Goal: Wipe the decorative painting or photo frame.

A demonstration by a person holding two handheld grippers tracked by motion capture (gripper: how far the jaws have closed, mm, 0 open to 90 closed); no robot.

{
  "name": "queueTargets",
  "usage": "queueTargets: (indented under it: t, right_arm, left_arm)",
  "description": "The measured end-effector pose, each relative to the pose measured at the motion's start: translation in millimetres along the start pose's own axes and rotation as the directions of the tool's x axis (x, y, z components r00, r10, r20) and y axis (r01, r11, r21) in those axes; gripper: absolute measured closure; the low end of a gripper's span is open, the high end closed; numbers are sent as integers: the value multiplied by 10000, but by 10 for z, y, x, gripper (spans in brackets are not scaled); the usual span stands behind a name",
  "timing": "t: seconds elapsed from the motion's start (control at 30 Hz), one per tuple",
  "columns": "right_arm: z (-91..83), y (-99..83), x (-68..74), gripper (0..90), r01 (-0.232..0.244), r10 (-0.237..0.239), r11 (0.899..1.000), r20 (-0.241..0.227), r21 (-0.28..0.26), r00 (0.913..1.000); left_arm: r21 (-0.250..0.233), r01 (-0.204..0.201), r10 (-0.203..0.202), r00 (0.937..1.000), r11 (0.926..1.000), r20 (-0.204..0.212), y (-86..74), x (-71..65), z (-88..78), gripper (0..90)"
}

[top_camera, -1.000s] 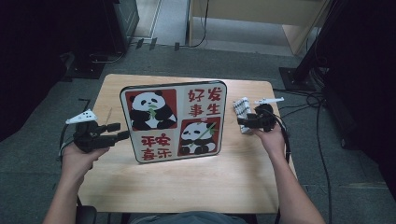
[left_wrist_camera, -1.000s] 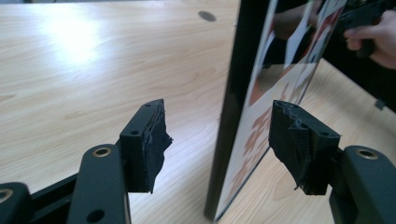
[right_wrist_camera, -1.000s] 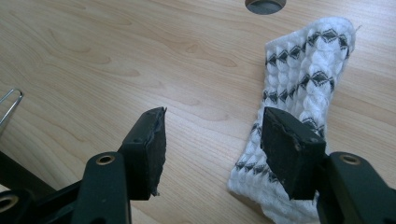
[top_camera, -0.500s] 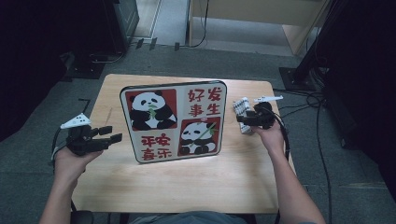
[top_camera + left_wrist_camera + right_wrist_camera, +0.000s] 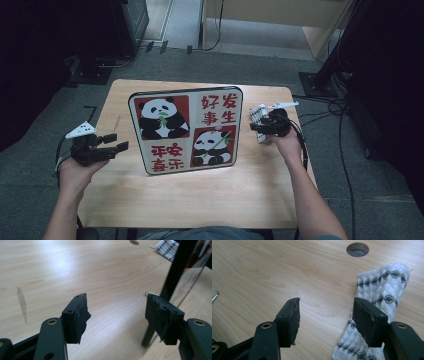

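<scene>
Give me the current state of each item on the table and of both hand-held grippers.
Panda board: upright on the table, propped on a black stand.
White patterned cloth: flat on the table, not gripped.
Left hand-held gripper: open, nothing between its jaws.
Right hand-held gripper: just opened, beside the cloth, holding nothing.

The upright rounded panda picture board [image 5: 186, 131] stands at the centre of the light wooden table [image 5: 200, 200]; the white quilted cloth with black diamonds [image 5: 258, 120] lies at its three o'clock, beneath the right gripper [image 5: 261, 126]; the left gripper [image 5: 116, 144] hovers at nine o'clock.
</scene>
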State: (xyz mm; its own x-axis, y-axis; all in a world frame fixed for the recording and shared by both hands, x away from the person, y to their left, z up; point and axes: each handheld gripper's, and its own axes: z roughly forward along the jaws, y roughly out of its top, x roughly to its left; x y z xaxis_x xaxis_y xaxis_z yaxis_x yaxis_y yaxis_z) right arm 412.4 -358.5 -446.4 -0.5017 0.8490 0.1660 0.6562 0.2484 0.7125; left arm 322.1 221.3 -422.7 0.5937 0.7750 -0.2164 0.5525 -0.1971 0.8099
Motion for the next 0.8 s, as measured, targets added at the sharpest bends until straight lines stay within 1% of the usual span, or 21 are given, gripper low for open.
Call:
queueTargets:
  t: [0.07,0.2,0.27,0.3,0.37,0.5,0.6,0.67,0.73,0.8]
  right_arm:
    - [11,-1,-3,387,-33,33,10000,-55,4,10000]
    - [32,-5,0,381,45,-45,9999,59,109,10000]
    - [38,-5,3,375,12,-13,9999,97,152,10000]
    - [40,-5,2,373,43,-45,9999,111,151,9999]
    - [44,-5,2,366,107,-109,9999,153,118,9998]
    - [49,-8,5,362,130,-133,9998,242,149,9996]
    - [48,-7,8,359,137,-141,9998,258,149,9996]
    - [47,-7,11,359,150,-154,9998,269,143,9995]
    - [49,-7,11,358,148,-152,9998,271,145,9995]
    - [51,-8,14,358,128,-133,9997,284,184,9995]
  left_arm:
    - [158,40,-40,10000,9999,13,-7,21,36,336]
    - [503,-181,184,9998,9986,-54,-35,33,86,331]
    - [561,-144,148,9999,9983,-68,-50,36,101,332]
    - [581,-145,149,9999,9982,-56,-55,45,101,332]
    - [514,29,-27,10000,9987,-34,-66,60,99,332]
    - [528,165,-163,9999,9985,-57,-83,82,88,331]
    - [556,186,-184,9998,9983,-47,-93,83,91,329]
    - [576,155,-150,9998,9982,-92,-93,88,91,323]
    - [553,226,-218,9996,9982,-149,-94,91,88,323]
    - [574,215,-206,9997,9981,-164,-94,96,87,323]
